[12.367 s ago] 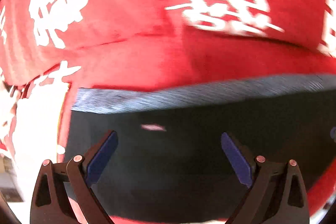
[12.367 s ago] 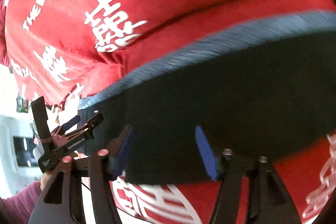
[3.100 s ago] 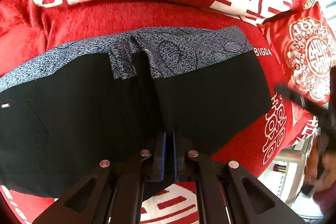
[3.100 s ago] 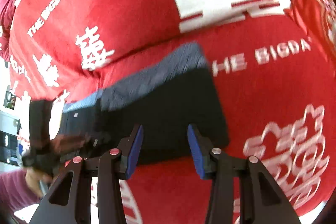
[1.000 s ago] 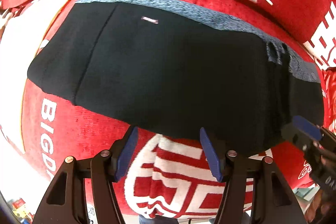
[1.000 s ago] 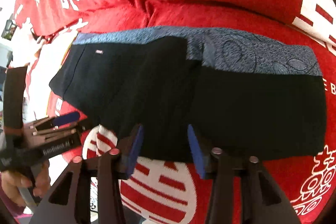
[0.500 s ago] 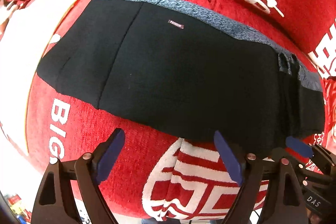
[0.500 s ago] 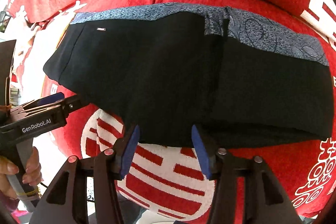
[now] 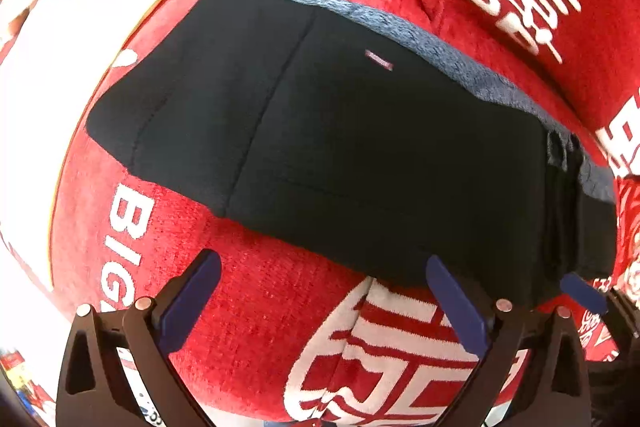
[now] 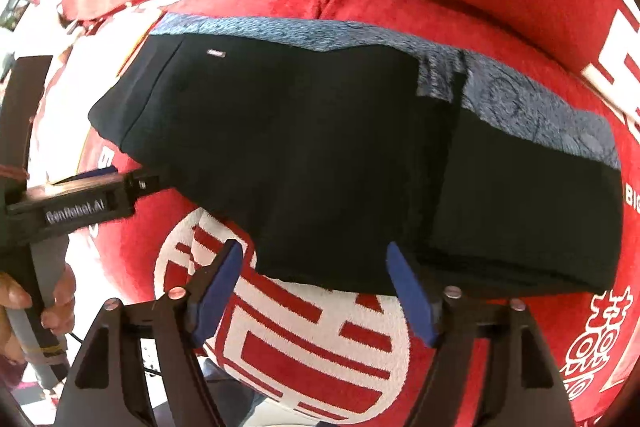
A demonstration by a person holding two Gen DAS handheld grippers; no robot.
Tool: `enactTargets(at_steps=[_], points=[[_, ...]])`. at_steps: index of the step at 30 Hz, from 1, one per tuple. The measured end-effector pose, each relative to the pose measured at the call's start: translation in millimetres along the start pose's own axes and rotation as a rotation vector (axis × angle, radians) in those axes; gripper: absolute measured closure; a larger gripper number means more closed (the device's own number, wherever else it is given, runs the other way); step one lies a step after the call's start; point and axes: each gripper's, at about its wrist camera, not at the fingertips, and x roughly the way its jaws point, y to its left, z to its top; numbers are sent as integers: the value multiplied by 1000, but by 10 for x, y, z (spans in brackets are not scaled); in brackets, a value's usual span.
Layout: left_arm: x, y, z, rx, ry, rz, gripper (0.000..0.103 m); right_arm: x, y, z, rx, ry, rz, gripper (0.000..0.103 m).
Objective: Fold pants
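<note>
The pants lie flat across the middle of both views, a black band with a grey-blue patterned waistband along the upper edge. In the right wrist view a vertical step right of centre shows where 1 layer laps over another, so at least 1 fold looks done; the stacked edge at the lower right seems several layers thick. A small pale label sits near the top edge in the left wrist view.

The garment remains a long strip — judged from that, another fold across its length is probably left, plus any squaring of the left end, which tapers unevenly.

Beneath it is a red plush cover with large white characters, filling the rest of each frame.

The left gripper, at the bottom of its view, has its jaws opening wide, only red cover between them. The right gripper is also opening; the pants' lower hem lies between its blue pads, not pinched. A hand holds the left gripper's handle at the far left.
</note>
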Motion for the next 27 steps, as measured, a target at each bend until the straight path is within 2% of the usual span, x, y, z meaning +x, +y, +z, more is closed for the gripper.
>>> enactTargets(at_steps=[7,16,19,27], points=[[-43,377,11,-116,2,-35,0,75,11,-19,12,28,15,25],[12,774,-49,-218,33,9,0,159,20,-41,10,48,13,25],[105,856,-66,-252,76,-49,0,159,21,-46,10,49,13,24],[-123,1074,2,-310,-33,-161,0,187,19,-52,7,51,16,24]])
